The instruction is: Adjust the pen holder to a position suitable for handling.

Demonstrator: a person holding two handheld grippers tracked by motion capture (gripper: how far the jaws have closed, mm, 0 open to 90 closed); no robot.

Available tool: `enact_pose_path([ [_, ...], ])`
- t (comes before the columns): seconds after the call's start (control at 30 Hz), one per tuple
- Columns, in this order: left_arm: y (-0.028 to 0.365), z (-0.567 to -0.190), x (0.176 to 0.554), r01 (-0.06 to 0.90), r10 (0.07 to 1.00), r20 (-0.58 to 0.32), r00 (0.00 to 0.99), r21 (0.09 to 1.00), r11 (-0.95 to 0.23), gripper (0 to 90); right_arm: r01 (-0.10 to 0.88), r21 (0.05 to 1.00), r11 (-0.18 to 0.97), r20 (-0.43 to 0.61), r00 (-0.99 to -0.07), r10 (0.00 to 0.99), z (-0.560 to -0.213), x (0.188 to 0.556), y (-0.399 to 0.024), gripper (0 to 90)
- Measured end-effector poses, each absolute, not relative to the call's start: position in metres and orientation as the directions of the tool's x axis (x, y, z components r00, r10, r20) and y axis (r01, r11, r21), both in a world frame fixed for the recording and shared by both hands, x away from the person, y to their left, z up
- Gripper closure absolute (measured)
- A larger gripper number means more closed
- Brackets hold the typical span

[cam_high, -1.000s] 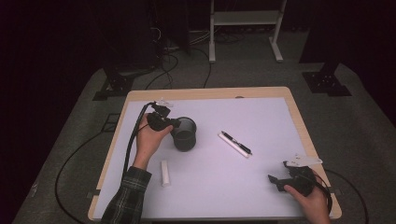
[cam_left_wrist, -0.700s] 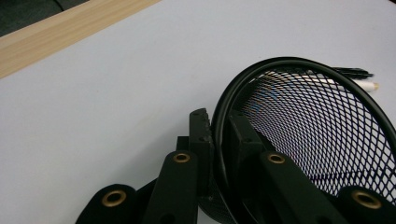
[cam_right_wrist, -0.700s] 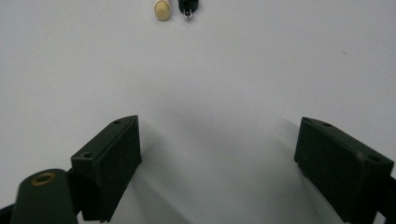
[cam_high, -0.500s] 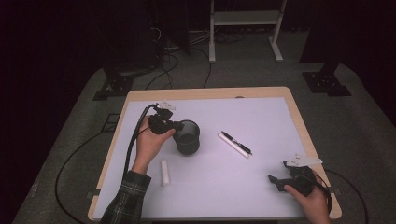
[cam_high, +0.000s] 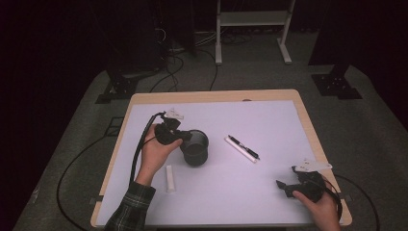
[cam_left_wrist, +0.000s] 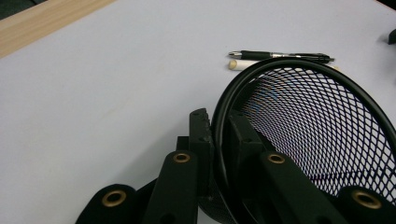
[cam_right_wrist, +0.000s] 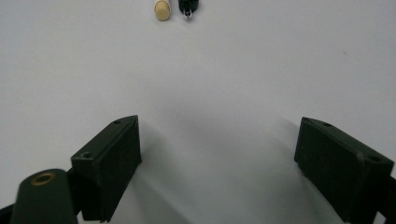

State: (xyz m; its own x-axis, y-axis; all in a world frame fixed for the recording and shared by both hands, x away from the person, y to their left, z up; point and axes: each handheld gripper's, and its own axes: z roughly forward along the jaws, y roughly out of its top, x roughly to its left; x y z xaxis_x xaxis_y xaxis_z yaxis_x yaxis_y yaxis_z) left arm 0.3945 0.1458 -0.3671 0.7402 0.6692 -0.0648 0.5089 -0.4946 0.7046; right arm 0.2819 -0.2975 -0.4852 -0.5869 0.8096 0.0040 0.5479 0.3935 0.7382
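A black mesh cup [cam_high: 196, 147] is tipped on the white mat, left of centre. My left gripper [cam_high: 184, 137] is shut on its rim; in the left gripper view the jaws of this gripper [cam_left_wrist: 218, 128] pinch the wire rim of the mesh cup [cam_left_wrist: 322, 126] from both sides. A black pen [cam_high: 246, 148] lies beside a white stick [cam_high: 237, 148] at mid-table, and both show past the cup, the pen [cam_left_wrist: 280, 56] and the stick [cam_left_wrist: 239, 65]. My right gripper [cam_high: 285, 186] rests open near the front right corner, and the space between the jaws of this gripper [cam_right_wrist: 219, 163] holds nothing.
A second white stick [cam_high: 170, 178] lies on the mat near the left forearm. The wooden table edge [cam_high: 211, 95] frames the mat. In the right gripper view the stick end [cam_right_wrist: 162, 9] and pen tip [cam_right_wrist: 188, 7] lie straight ahead. Cables trail off the table's left side.
The left hand has carried the mesh cup a little to the right and nearer the front. The right hand has stayed put.
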Motion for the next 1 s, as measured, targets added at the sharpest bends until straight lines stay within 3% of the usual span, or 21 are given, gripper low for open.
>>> enact_pose_path([
  [1.0,0.125,-0.372,0.357,0.469,0.583,-0.084,0.808,0.690,-0.551,81.7,0.551,0.738,0.390,0.008,-0.585,0.811,-0.485,0.282,-0.297,13.5],
])
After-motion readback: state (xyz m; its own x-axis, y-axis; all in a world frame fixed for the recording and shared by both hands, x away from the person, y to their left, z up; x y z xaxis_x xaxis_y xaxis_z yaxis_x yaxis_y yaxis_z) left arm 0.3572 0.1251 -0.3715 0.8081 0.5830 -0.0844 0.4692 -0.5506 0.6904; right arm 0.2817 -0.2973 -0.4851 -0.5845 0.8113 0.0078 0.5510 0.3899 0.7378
